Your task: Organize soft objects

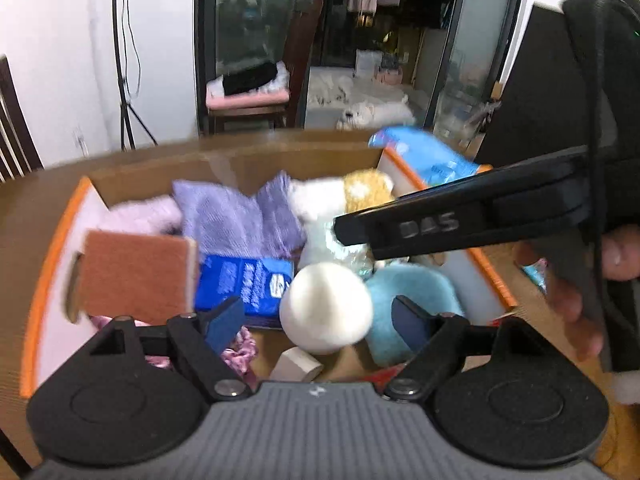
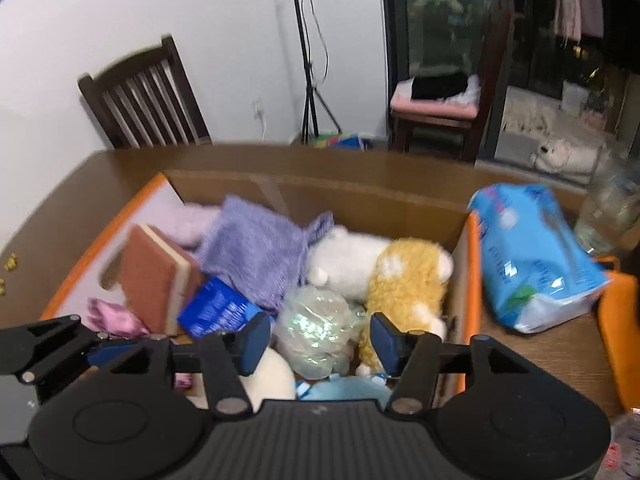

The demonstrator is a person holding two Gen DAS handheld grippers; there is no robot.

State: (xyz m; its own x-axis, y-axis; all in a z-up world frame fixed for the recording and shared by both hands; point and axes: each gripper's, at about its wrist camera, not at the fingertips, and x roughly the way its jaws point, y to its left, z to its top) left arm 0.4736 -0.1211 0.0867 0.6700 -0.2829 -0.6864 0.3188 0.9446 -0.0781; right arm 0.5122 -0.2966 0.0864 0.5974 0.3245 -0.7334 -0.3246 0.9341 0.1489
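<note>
Left gripper (image 1: 318,326): nearest the left wrist camera, jaws spread wide over the box, nothing between the blue pads; the white ball sits below the gap, untouched.
Right gripper (image 2: 318,346): jaws spread above the box, pads pressing on nothing; in the left wrist view it reaches in from the right as a black bar, held by a hand (image 1: 580,304).
Hard to make out: both views are motion-blurred; the print on the blue packets cannot be read; the crinkled clear wrap (image 2: 316,330) hides whatever it holds.
Cut off: the white ball (image 1: 326,306) and pale blue plush (image 1: 412,300) show only as slivers behind the right gripper's body in the right wrist view.
Surface: brown wooden table (image 2: 120,168).
Room: white wall, dark slatted chair (image 2: 142,100), black stand legs (image 2: 310,92), a second chair with a pink cushion (image 2: 436,108), a dark glass doorway, and a white furry shape on the floor beyond it, too blurred to name.
Box: cardboard box (image 2: 360,196) with orange-edged flaps, open on the table.
In the box: terracotta sponge (image 1: 136,276) leaning at the left wall, lilac cloth (image 2: 256,252), dark blue packet (image 1: 246,286), white and yellow plush toy (image 2: 384,276), pink fabric (image 2: 114,320), a pale block (image 1: 296,366).
Beside the box: light blue plastic pack (image 2: 536,256) on the table to its right, against the flap.
</note>
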